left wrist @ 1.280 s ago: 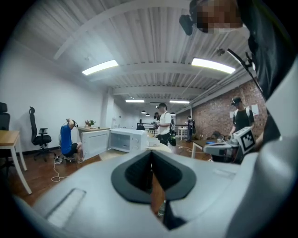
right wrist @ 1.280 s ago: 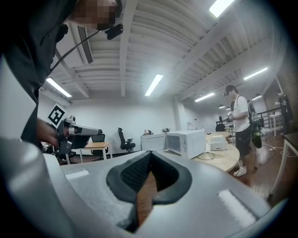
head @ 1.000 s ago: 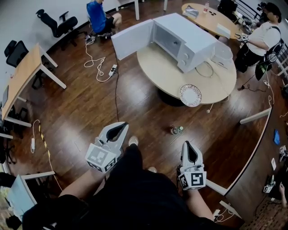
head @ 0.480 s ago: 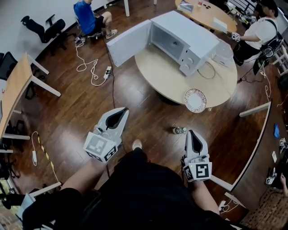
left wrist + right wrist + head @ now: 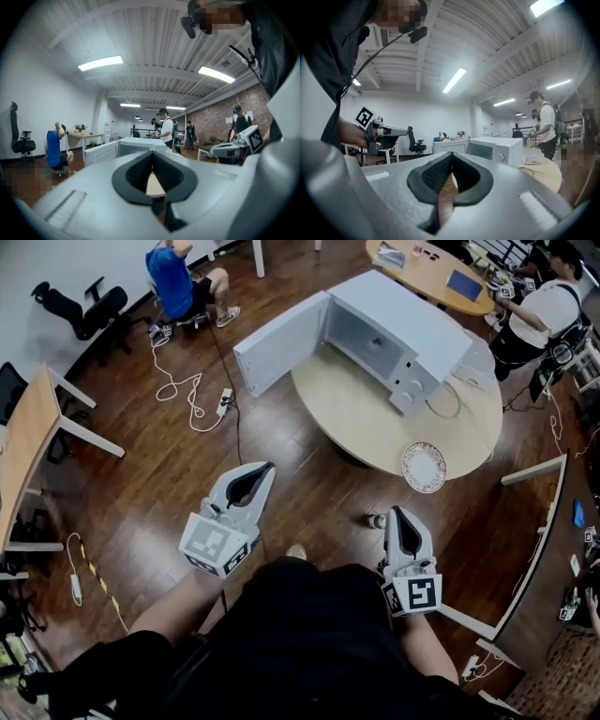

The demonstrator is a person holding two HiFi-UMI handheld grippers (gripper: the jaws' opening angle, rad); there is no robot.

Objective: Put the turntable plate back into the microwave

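Note:
The turntable plate, white with a patterned rim, lies at the near edge of the round wooden table. Behind it stands the white microwave, its door swung wide open to the left. My left gripper and right gripper hang over the wooden floor, well short of the table, both shut and empty. In the left gripper view the left gripper points level at the microwave. The right gripper in its own view also faces the microwave.
A small bottle lies on the floor between my right gripper and the table. Cables and a power strip trail on the floor at the left. A person in blue sits at the back; another person stands at the right.
Both grippers have been carried forward over the floor towards the round table, which with the microwave and plate now lies nearer. Both stay shut and empty.

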